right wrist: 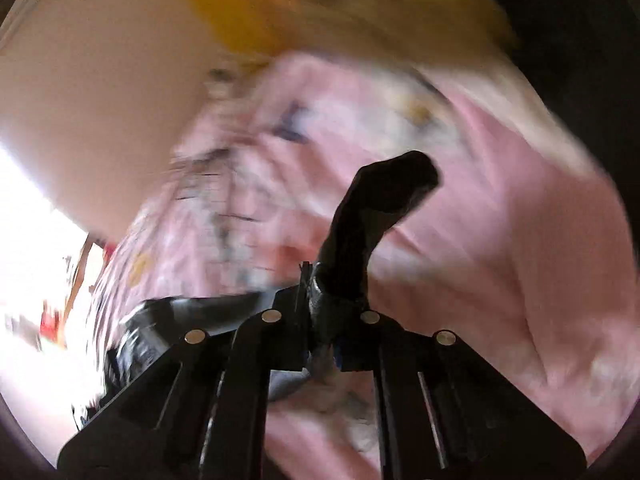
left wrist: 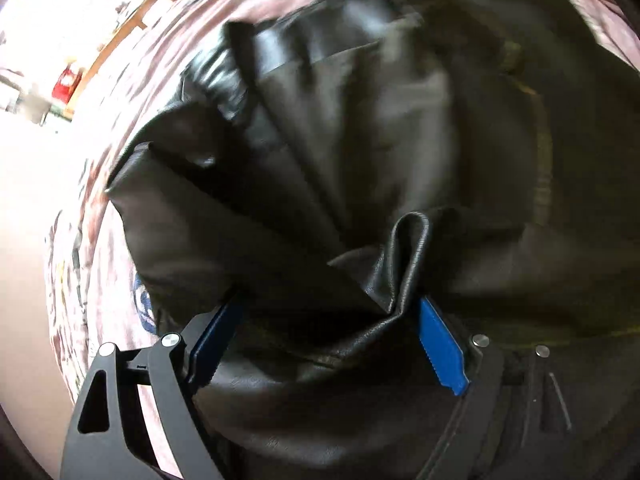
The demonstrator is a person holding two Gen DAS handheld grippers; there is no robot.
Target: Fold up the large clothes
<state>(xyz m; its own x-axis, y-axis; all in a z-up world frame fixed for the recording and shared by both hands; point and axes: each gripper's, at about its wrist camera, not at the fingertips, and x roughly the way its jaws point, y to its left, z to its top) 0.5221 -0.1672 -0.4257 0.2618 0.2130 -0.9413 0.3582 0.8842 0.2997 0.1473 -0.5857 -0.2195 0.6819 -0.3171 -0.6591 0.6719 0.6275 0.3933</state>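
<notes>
Blurrily, right tool (right wrist: 334, 296) apparently pinches black jacket (right wrist: 380, 196); bedspread (right wrist: 520, 200) smeared.

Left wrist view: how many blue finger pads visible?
2. One blue pad at lower left, edge-on beside the black leather jacket; the other at lower right, against a raised fold. The jacket bulges between them and hides their tips.

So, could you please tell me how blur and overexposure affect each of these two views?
Left wrist view: the black leather-like jacket is smeared at its far end, sharp near the jaws; the window area at upper left is blown out. Right wrist view: the pink patterned bedsheet is heavily motion-blurred, with white glare at left.
</notes>
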